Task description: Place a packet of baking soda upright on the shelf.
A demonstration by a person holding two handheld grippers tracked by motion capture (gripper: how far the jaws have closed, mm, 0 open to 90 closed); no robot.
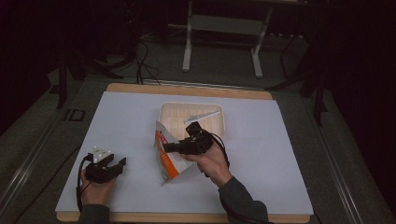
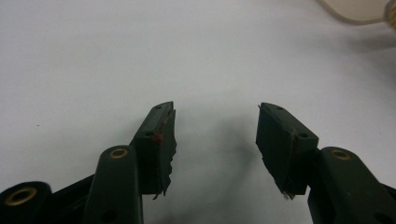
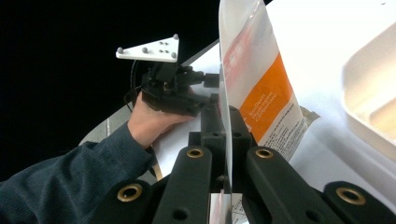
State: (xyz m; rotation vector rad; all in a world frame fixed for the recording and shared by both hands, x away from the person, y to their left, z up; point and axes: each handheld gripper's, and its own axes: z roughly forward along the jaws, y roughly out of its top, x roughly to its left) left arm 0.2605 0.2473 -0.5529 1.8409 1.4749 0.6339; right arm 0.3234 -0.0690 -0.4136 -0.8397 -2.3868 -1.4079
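Packet point(image 1: 169, 158) pinched at edge by right gripper point(image 3: 225, 135), jaws shut flat on thin film; held upright just in front of tray point(image 1: 168, 112), likely for emptying. Left gripper point(image 2: 215, 135) rested on desk point(image 1: 261, 154), jaws wide apart, nothing held, kept well clear.

A white sheet point(image 1: 261, 154) is spread over a wooden tabletop point(image 1: 187, 88), whose edge is left uncovered at the far and near sides. A cream ribbed tray point(image 1: 219, 122) is set on the sheet near the far middle, and a pale flat strip point(image 1: 201, 115) is laid in it. Beyond the table, a pale metal frame point(image 1: 222, 25) and dark cables point(image 1: 142, 65) are seen on the grey floor point(image 1: 224, 77).
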